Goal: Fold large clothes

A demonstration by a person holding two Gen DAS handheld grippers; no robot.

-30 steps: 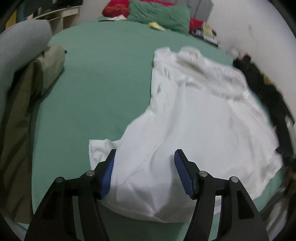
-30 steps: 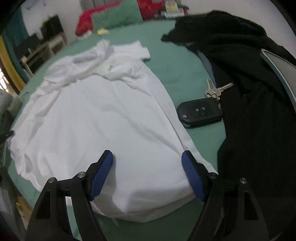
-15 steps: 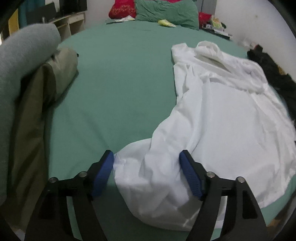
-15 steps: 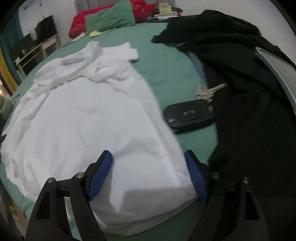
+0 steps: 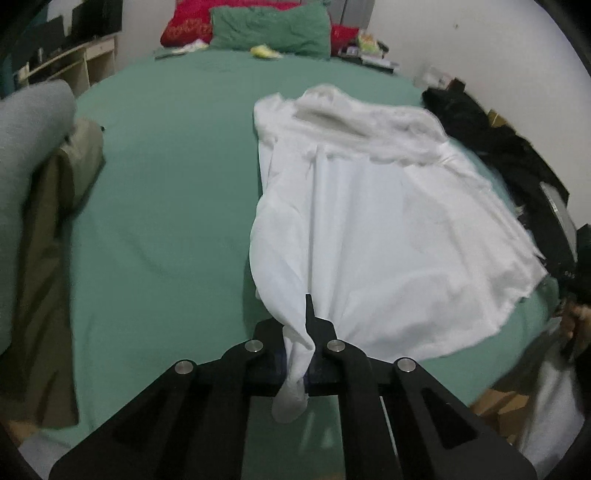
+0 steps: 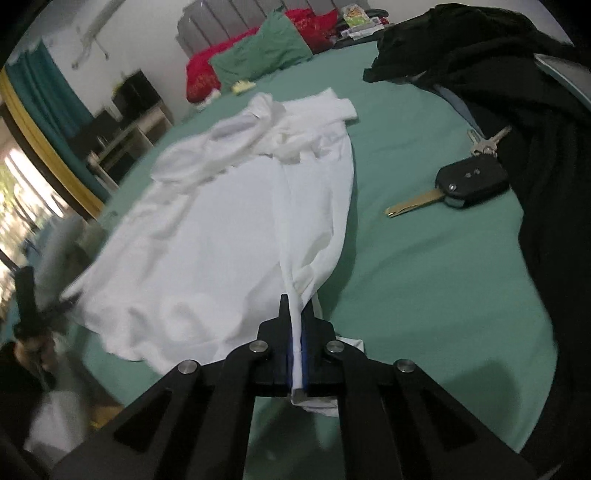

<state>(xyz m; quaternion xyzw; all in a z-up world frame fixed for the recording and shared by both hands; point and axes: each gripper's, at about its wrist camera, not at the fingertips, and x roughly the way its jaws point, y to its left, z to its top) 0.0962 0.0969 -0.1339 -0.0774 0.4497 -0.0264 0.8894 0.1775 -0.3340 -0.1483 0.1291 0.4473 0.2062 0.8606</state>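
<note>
Wide bed with a green fitted sheet (image 6: 424, 258). Black flip car key with a brass blade (image 6: 458, 184) lying on the sheet, small silver keys (image 6: 487, 142) attached at its far end. Heaped black garment (image 6: 546, 147) just beside. Green pillow (image 5: 269, 27) and red patterned pillow (image 5: 184, 22) at the head. Olive-green folded cloth (image 5: 48, 229) along the left edge.

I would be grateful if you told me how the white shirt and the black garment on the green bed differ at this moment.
The white shirt is spread mostly flat mid-bed; the black garment lies heaped along the bed's edge. The shirt's near hem is pinched by the left gripper and right gripper, both shut on it; nothing grips the black garment. A black car key lies beside the black garment, apart from the shirt. Both rest on the green bed sheet.
</note>
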